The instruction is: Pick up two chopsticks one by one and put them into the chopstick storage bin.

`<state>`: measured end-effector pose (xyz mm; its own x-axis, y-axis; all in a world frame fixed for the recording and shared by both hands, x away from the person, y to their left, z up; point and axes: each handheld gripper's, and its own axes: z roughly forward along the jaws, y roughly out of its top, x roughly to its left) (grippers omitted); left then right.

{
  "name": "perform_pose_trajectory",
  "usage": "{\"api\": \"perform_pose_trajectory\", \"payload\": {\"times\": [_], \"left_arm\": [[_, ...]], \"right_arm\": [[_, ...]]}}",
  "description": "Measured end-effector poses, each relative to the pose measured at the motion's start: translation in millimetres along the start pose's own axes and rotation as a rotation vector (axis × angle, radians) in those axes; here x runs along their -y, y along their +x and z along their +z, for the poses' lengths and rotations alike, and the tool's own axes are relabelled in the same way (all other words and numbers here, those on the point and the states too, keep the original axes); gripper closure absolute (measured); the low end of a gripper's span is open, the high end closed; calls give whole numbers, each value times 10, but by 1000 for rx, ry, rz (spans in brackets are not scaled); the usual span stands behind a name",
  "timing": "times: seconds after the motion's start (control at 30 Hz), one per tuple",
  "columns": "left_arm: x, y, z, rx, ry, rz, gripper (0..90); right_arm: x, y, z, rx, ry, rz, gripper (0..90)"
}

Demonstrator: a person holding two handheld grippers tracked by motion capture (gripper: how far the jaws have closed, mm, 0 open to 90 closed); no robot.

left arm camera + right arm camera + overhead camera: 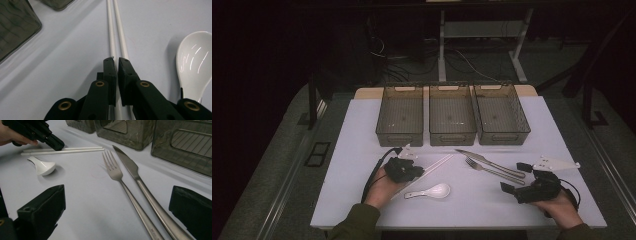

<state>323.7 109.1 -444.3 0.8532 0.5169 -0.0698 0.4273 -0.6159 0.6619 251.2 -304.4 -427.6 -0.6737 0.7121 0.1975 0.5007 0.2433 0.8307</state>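
Fingers (124, 75) of your left gripper (117, 61) clamp the white plastic chopsticks (117, 30), whose long axis runs straight ahead of them, toward the bins. Your right gripper (117, 217) hangs spread apart over the table (87, 202).

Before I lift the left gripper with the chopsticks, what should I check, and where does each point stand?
1. Left gripper shut on the chopsticks: jaws nearly together over both sticks, ok.
2. Both sticks truly pinched: cannot tell; they run beneath the jaws.
3. White spoon apart from the jaws: close beside them, not touching, ok.
4. Right gripper out of the way: open, at the fork and knife handles, ok.
5. Three bins empty: ok.
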Motion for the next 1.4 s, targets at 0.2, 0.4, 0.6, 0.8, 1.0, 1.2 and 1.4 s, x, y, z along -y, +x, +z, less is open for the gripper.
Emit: {"api": "perform_pose_trajectory", "payload": {"times": [0.2, 0.4, 0.6, 0.8, 1.0, 1.2, 1.4], "left_arm": [[-20, 25, -10, 18, 11, -3, 850], [-57, 58, -99, 17, -17, 5, 850], [-88, 36, -213, 20, -52, 0, 850], [-98, 30, -321, 21, -95, -13, 850], [-140, 20, -489, 20, -167, -10, 850], [-206, 2, -681, 11, -249, -8, 850], [-236, 16, -810, -2, -296, -4, 853]], "right_arm": [[0, -3, -4, 1, -1, 1, 8], [5, -13, -1, 8, -3, 0, 8], [22, -20, 37, 22, -2, -14, 8], [32, -16, 77, 18, 0, -22, 8], [33, -19, 84, 21, 2, -19, 8], [32, -27, 82, 24, 1, -18, 8], [32, -28, 79, 23, -1, -15, 8]]}}
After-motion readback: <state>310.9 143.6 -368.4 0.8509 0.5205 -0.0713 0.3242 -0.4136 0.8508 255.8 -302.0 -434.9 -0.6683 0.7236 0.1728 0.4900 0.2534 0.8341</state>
